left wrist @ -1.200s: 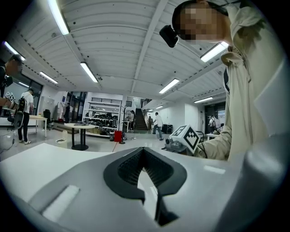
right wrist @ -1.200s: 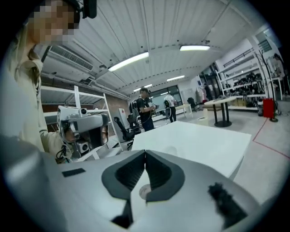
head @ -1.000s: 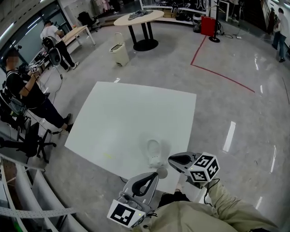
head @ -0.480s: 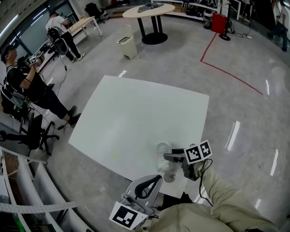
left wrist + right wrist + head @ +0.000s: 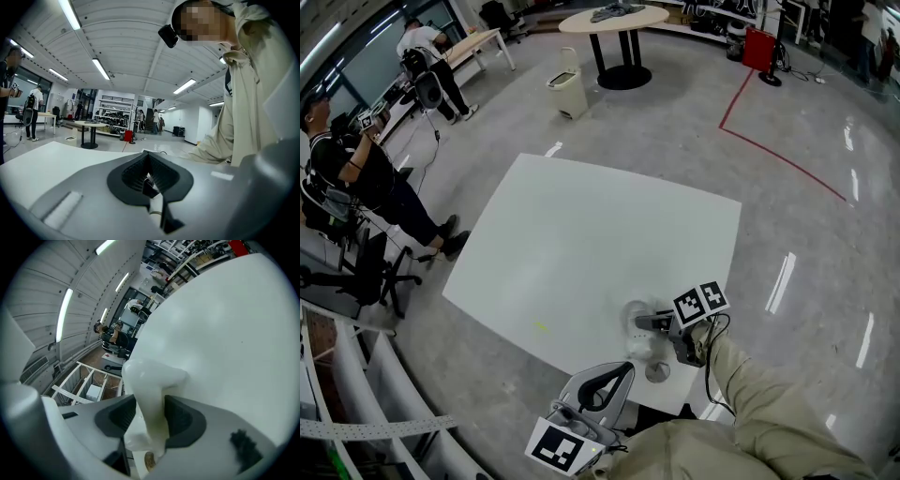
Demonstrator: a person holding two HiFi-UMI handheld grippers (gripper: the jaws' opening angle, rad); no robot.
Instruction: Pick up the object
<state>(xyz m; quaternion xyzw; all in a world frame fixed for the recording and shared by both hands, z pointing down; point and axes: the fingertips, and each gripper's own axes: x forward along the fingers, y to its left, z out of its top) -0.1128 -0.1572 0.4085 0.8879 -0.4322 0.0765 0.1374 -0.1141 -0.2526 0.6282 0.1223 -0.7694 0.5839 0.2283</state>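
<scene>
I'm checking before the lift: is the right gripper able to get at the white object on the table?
Likely yes. The right gripper has the white object between its jaws, which are closing and seem to touch it on both sides; nothing on the table stands in its way.

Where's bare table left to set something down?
Nearly all of the white table is bare, from the far edge down to the left corner. It is crowded only at the near right corner, where the right gripper is closing its jaws on the white object.
</scene>
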